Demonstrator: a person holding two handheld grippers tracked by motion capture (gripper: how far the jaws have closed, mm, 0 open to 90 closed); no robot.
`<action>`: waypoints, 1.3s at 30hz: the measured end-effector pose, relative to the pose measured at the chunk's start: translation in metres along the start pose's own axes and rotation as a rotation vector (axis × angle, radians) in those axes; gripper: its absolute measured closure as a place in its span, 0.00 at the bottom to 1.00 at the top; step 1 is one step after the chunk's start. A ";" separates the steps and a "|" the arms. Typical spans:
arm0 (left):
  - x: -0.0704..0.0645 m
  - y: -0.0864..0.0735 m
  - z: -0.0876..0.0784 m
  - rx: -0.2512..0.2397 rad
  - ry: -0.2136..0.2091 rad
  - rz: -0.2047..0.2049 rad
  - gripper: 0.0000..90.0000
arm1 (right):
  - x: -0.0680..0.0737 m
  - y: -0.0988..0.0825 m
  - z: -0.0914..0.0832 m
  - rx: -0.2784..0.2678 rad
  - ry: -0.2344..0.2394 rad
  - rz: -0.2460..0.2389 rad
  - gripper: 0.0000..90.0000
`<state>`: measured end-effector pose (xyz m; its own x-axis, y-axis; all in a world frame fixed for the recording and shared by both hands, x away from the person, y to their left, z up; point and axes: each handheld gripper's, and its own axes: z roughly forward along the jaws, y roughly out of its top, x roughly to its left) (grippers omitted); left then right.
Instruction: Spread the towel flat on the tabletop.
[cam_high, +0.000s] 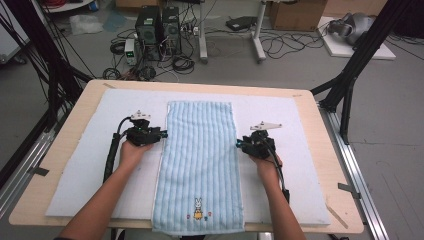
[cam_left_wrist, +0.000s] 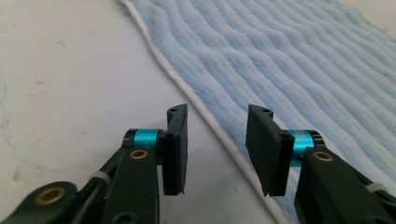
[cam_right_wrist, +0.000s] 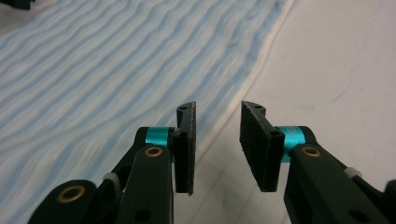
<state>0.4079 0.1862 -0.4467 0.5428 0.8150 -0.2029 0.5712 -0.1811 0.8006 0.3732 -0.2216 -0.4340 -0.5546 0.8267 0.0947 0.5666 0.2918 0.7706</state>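
Note:
A light blue striped towel (cam_high: 200, 150) lies flat and lengthwise on the white mat (cam_high: 90, 170), with a small bunny picture (cam_high: 198, 207) at its near end. My left gripper (cam_high: 162, 134) sits at the towel's left edge, about halfway along, pointing inward. Seen from the left gripper view, my left gripper (cam_left_wrist: 217, 140) is open, and the towel's white hem (cam_left_wrist: 210, 119) runs on the mat under the gap. My right gripper (cam_high: 239, 144) is at the right edge, also pointing inward. The right gripper view has my right gripper (cam_right_wrist: 217, 140) open over the hem (cam_right_wrist: 233, 109), nothing pinched.
The mat covers most of a wooden table (cam_high: 75, 115). Behind the table, on the floor, stand computer towers (cam_high: 157, 27) amid loose cables. Black frame posts (cam_high: 350, 75) rise at the right and left. Bare mat flanks both long sides of the towel.

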 end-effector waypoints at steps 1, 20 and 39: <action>-0.003 -0.002 -0.001 0.000 -0.019 0.005 0.67 | 0.003 -0.004 -0.004 0.004 0.012 -0.003 0.73; -0.006 -0.009 -0.005 0.001 0.126 0.080 0.95 | 0.047 -0.042 -0.034 0.120 0.082 -0.172 0.95; -0.027 -0.006 0.008 0.030 0.137 0.214 0.99 | 0.058 -0.044 -0.034 0.145 0.227 -0.196 0.98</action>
<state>0.3944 0.1613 -0.4506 0.5659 0.8230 0.0492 0.4713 -0.3719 0.7997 0.2956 -0.2029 -0.4413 -0.7741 0.6244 0.1041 0.5072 0.5135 0.6922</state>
